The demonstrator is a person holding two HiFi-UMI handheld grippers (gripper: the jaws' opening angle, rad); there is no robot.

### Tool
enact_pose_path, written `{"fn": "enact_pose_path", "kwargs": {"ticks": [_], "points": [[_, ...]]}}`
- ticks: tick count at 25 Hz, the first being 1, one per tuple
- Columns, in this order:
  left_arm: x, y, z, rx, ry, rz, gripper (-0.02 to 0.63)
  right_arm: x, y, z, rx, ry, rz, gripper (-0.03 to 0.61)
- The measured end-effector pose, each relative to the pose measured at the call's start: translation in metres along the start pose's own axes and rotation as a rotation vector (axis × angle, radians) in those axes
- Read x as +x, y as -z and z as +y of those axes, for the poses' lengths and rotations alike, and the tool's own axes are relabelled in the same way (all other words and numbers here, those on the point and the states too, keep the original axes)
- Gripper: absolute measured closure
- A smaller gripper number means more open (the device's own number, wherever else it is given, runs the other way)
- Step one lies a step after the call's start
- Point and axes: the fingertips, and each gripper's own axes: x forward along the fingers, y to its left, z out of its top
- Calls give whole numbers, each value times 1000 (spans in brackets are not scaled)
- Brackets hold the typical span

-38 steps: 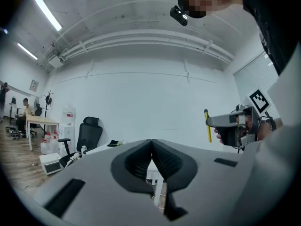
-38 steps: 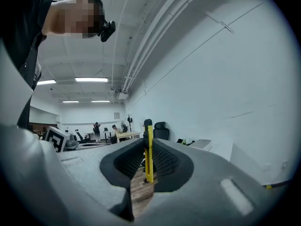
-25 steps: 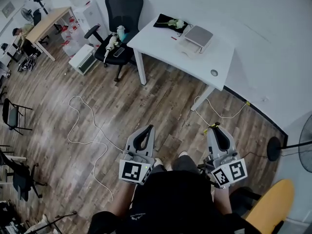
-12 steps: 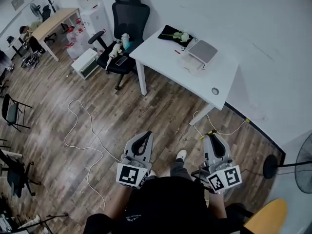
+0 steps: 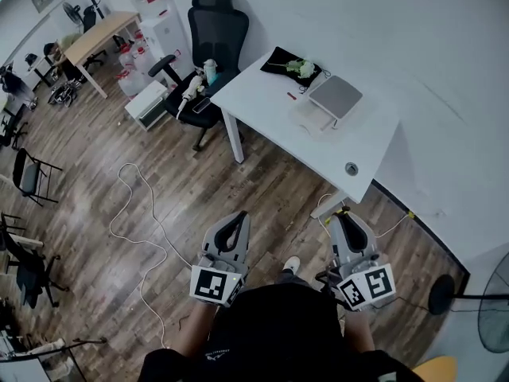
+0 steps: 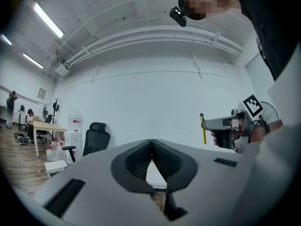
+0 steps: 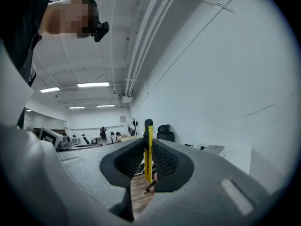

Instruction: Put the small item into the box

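Two hand-held grippers at the lower centre; white counter (image 5: 266, 102) at the upper centre.
The right gripper (image 7: 148, 145) is shown with its fingers clamped on a slim yellow cutter (image 7: 149, 157), held upright over the wooden floor (image 5: 199, 181), well apart from the counter. The left gripper (image 6: 151, 147) is shown with its fingers pressed together, nothing between them. A grey-topped box (image 5: 335, 96) is seen on the counter, near a black cloth (image 5: 280, 57); a black office chair (image 5: 216, 22) is placed at the counter's left.
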Motion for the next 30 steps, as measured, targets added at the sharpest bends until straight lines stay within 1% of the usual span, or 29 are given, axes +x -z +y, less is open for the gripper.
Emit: {"fn": "enact_pose_path", "kwargs": {"ticks": [4, 9, 11, 15, 18, 22, 27, 28, 30], "points": [[26, 2, -16, 11, -54, -3, 609, 12, 0, -32, 34, -94, 25, 518], [50, -3, -30, 19, -103, -15, 609, 21, -9, -46, -38, -209, 36, 518], [61, -1, -36, 20, -108, -11, 609, 24, -9, -55, -39, -235, 38, 518], [81, 5, -45, 24, -85, 0, 609, 26, -9, -74, -44, -213, 35, 518], [98, 7, -45, 23, -65, 0, 609, 31, -5, -84, -52, -199, 47, 518], [125, 10, -42, 27, -26, 1, 609, 40, -2, -102, -36, -161, 53, 518], [163, 19, -25, 39, 30, 51, 609, 64, 4, -122, -35, -90, 61, 518], [172, 19, -21, 39, 46, 48, 609, 71, 4, -126, -33, -75, 63, 518], [192, 10, -14, 21, 86, -10, 609, 86, 4, -134, -24, -51, 64, 518]]}}
